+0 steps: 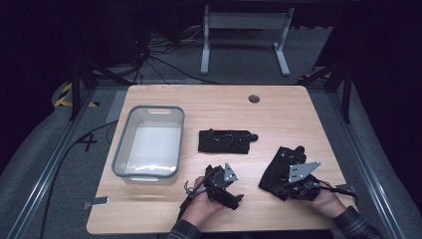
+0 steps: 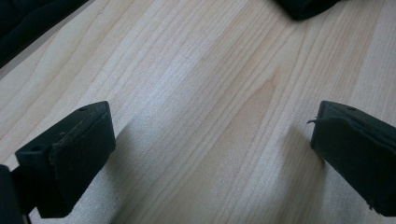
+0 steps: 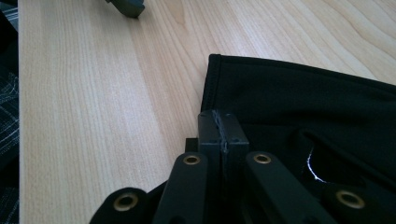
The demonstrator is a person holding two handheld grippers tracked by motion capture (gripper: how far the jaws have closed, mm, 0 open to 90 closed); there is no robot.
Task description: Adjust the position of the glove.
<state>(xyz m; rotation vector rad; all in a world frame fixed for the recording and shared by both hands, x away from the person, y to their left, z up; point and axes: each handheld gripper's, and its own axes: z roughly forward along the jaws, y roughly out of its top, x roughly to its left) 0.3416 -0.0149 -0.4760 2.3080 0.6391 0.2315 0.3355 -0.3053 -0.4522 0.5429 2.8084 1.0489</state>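
Two black fabric pieces lie on the wooden table [image 1: 278, 114]: one flat at the centre [image 1: 226, 141], one turned askew at the front right [image 1: 278, 167]. My right gripper [image 1: 284, 181] rests on the near end of the askew piece. Seen from the right gripper view, its jaws [image 3: 222, 128] are pressed together at the hemmed edge of that fabric [image 3: 303, 93], which appears pinched between them. My left gripper [image 1: 234, 198] is held low over bare wood near the front edge, left of that piece. Its jaws [image 2: 212, 154] stand wide open with nothing between them.
A grey plastic bin [image 1: 149, 108] with a pale lining stands at the left of the table. There is a round cable hole [image 1: 254, 98] near the far edge. One jaw of the left gripper [image 3: 126, 7] shows at the top of the right gripper view.
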